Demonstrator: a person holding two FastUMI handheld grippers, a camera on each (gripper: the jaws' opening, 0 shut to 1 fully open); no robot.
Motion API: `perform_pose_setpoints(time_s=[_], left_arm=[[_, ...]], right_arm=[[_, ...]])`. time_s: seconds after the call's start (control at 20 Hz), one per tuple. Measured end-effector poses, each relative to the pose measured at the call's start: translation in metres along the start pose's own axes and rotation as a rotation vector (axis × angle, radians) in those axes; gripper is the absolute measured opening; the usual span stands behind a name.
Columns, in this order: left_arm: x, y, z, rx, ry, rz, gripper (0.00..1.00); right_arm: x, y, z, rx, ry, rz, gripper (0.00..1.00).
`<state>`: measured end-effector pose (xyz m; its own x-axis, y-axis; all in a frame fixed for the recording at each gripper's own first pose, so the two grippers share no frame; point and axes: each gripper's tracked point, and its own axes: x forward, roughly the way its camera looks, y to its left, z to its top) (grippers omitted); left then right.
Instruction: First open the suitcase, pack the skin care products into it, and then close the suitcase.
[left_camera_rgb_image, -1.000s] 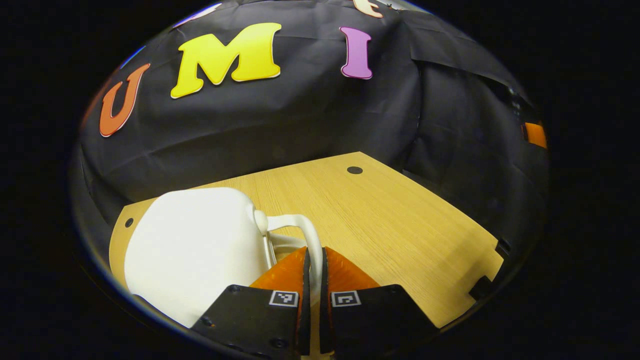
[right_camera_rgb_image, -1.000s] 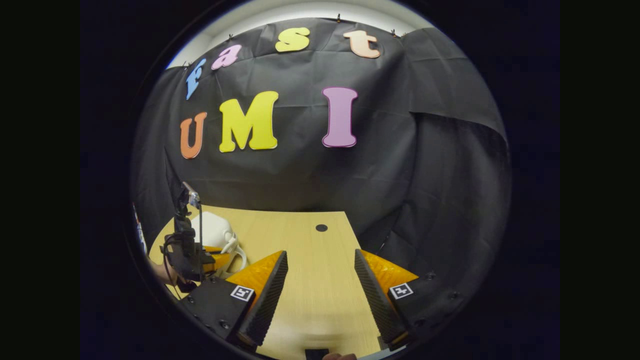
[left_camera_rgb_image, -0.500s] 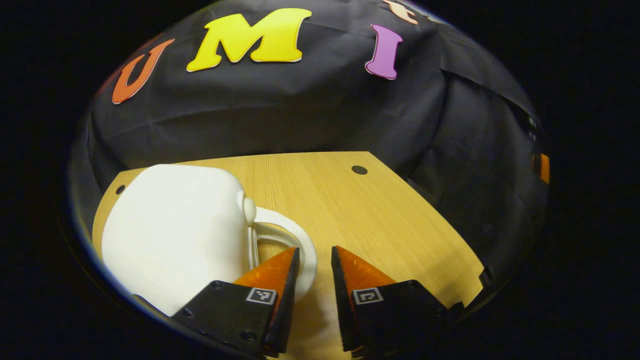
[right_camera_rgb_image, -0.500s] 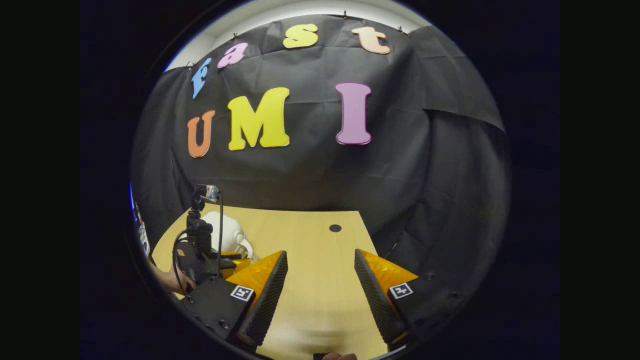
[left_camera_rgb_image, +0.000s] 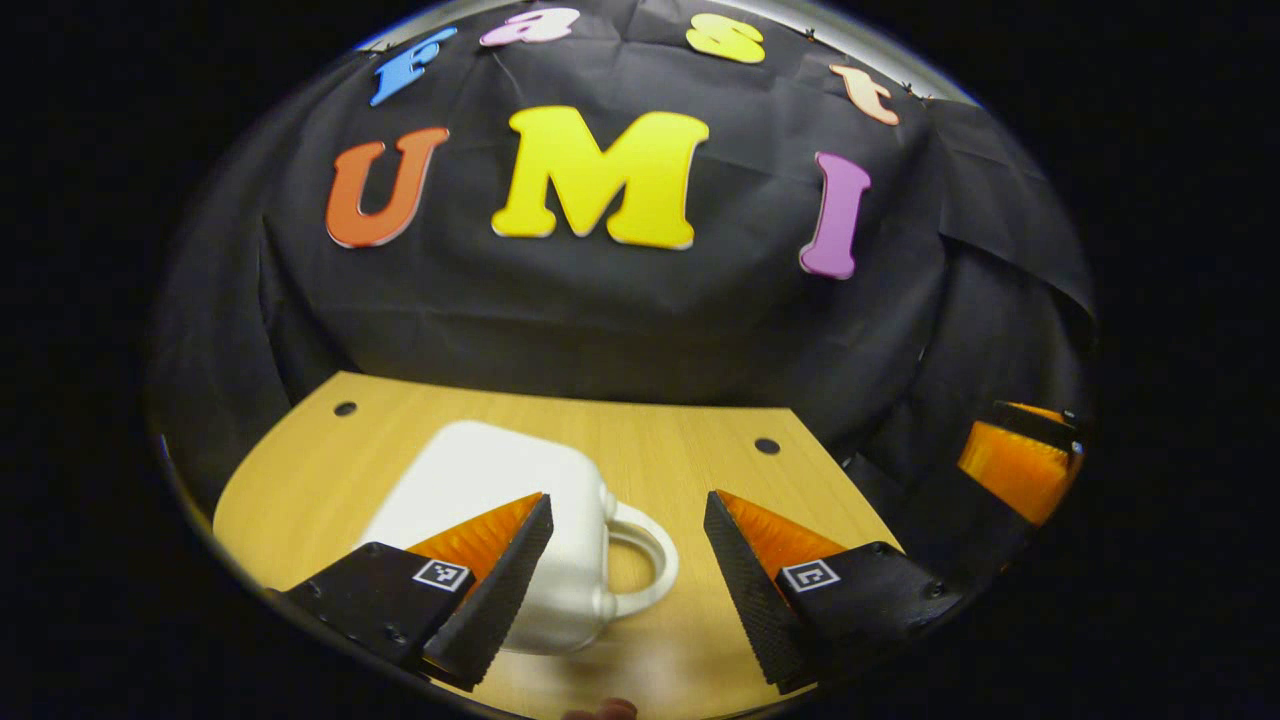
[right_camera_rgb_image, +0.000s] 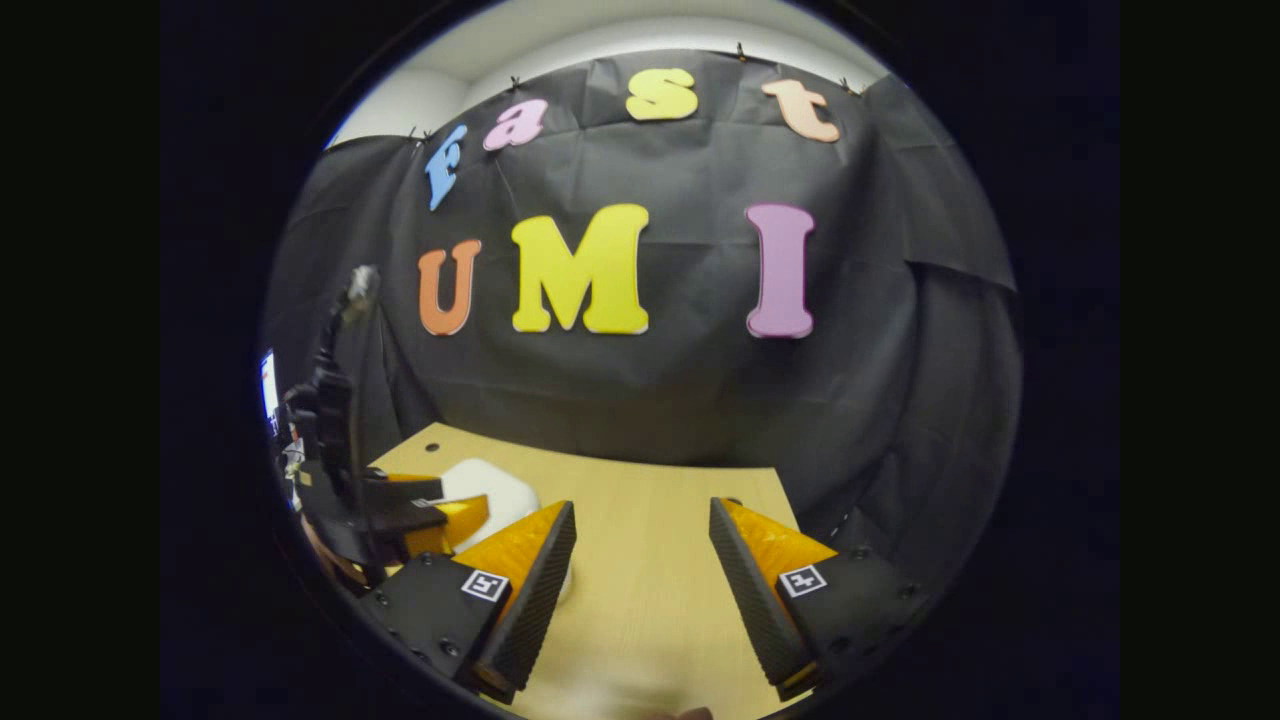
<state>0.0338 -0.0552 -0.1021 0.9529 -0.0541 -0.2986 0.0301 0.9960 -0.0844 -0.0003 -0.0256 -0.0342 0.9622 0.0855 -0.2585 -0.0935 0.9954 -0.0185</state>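
Observation:
A small white suitcase (left_camera_rgb_image: 480, 490) lies shut on the wooden table (left_camera_rgb_image: 690, 455), its looped handle (left_camera_rgb_image: 648, 565) pointing toward me. My left gripper (left_camera_rgb_image: 626, 497) hovers open just over it, one finger across the case's near corner, the handle lying free in the gap below. In the right gripper view the suitcase (right_camera_rgb_image: 495, 492) sits at the left, partly hidden behind the left gripper (right_camera_rgb_image: 430, 510) and the hand holding it. My right gripper (right_camera_rgb_image: 640, 505) stands open over bare table (right_camera_rgb_image: 640, 540), to the right of the case.
The black cloth wall closes the table off at the back and right. Two small round holes (left_camera_rgb_image: 767, 446) (left_camera_rgb_image: 345, 408) mark the tabletop's far corners. Part of the right gripper (left_camera_rgb_image: 1015, 455) shows at the right edge of the left gripper view.
My left gripper let go of the suitcase handle, opened wide and drew back and up. The suitcase now sits farther off, flat on the table. The right gripper stayed open and tilted up slightly.

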Motion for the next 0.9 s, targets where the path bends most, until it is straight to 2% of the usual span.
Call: perform_pose_setpoints(time_s=[0.05,0.15,0.35,0.6,0.9], left_arm=[[-0.008,0.008,0.026,0.012,-0.063,0.025,0.97],[-0.019,0.019,0.067,0.028,-0.162,0.052,0.97],[-0.037,0.034,0.106,0.058,-0.277,0.094,0.96],[-0.047,0.027,0.11,0.043,-0.308,0.08,0.96],[-0.055,0.023,0.105,0.045,-0.311,0.07,0.96]], right_arm=[[0.003,0.007,0.017,0.006,-0.036,0.005,0.77],[0.009,0.025,0.042,0.037,-0.09,0.028,0.79],[0.009,0.043,0.073,0.058,-0.177,0.021,0.79],[0.005,0.055,0.071,0.065,-0.18,0.016,0.77],[-0.002,0.049,0.067,0.031,-0.189,-0.032,0.8]])
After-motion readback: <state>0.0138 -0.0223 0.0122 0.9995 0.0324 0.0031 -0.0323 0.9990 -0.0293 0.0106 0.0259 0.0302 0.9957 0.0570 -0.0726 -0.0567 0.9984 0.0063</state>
